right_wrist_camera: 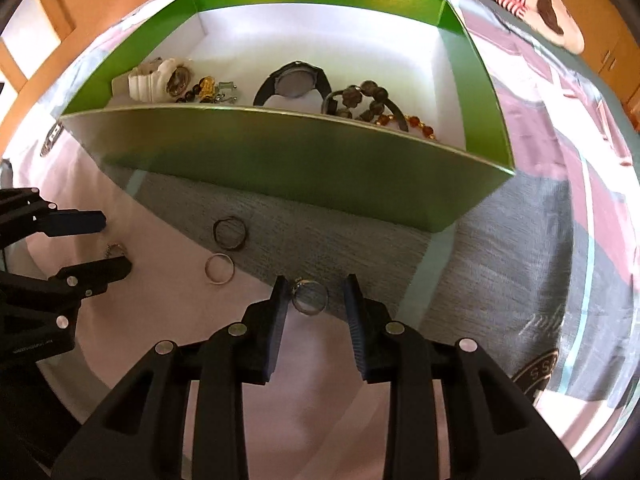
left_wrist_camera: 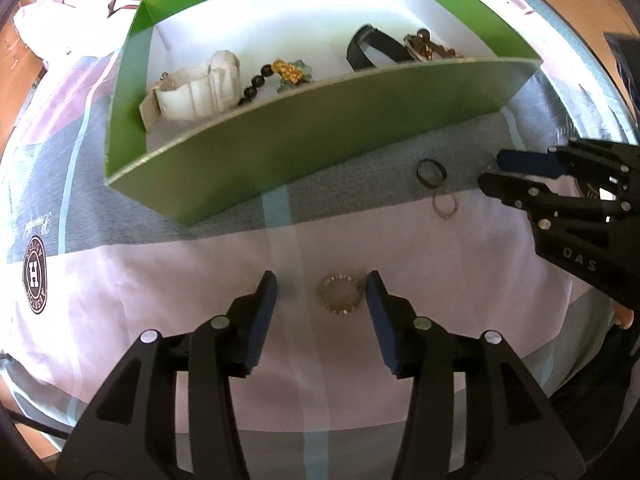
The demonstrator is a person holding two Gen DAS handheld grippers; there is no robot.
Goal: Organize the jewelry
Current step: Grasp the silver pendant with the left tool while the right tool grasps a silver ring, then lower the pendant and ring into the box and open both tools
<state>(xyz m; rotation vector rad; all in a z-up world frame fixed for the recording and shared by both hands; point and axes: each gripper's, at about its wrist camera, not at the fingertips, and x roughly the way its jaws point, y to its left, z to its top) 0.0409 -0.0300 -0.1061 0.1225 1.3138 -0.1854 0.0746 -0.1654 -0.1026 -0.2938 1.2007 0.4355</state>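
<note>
A green box (right_wrist_camera: 304,160) with a white floor stood open on the bedcover. Along its near wall lay a white watch (right_wrist_camera: 154,78), a small gold charm on dark beads (right_wrist_camera: 206,87), a black watch (right_wrist_camera: 295,84) with its round face up, a bracelet of brownish beads (right_wrist_camera: 366,96) and a string of amber beads (right_wrist_camera: 418,124). Outside the box four rings lay flat on the cover: a dark ring (right_wrist_camera: 229,233) nearest the box, a pale silver ring (right_wrist_camera: 219,269) just beside it, a studded ring (left_wrist_camera: 340,294), and a thin ring (right_wrist_camera: 309,296) with a small setting.
</note>
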